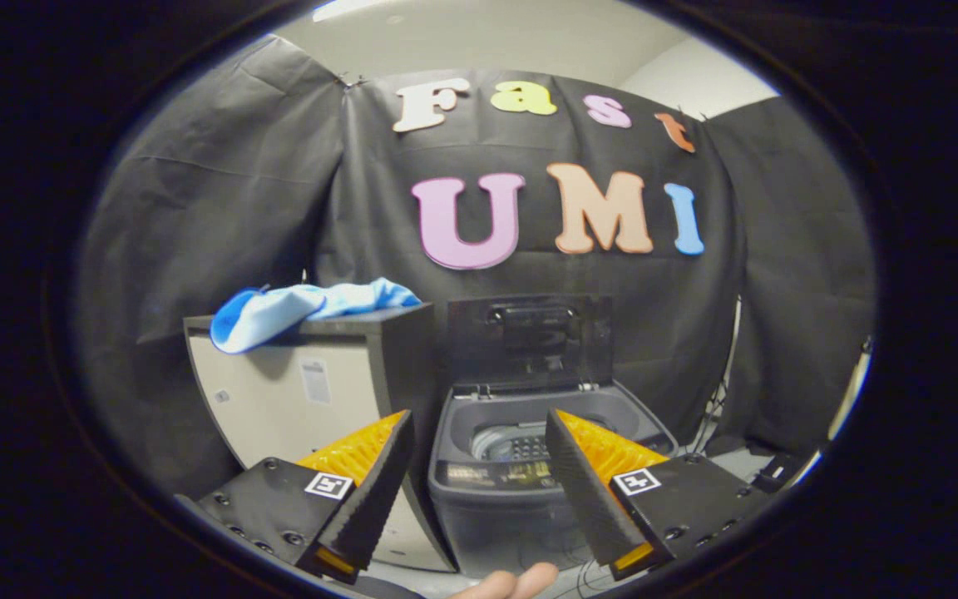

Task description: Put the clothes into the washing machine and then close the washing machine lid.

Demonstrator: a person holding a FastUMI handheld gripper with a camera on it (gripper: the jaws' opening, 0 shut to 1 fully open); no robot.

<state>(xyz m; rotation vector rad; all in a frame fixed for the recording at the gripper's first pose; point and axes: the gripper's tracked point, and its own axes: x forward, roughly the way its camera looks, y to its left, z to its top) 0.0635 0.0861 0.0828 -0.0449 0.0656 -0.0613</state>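
Note:
A small grey top-loading washing machine (487, 491) stands on the floor just ahead of my fingers. Its dark lid (530, 337) is raised upright against the booth wall, and the drum (512, 443) shows inside. A blue and white piece of clothing (304, 309) lies crumpled on top of a beige cabinet (304, 395) to the left of the machine, beyond the left finger. My gripper (476, 420) is open, with nothing between its fingers; it hovers above and in front of the machine's opening.
The cabinet stands close against the machine's left side. Black cloth walls enclose the booth behind and to both sides. Cables (716, 416) hang by the right wall. A person's fingertips (512, 582) show below the gripper.

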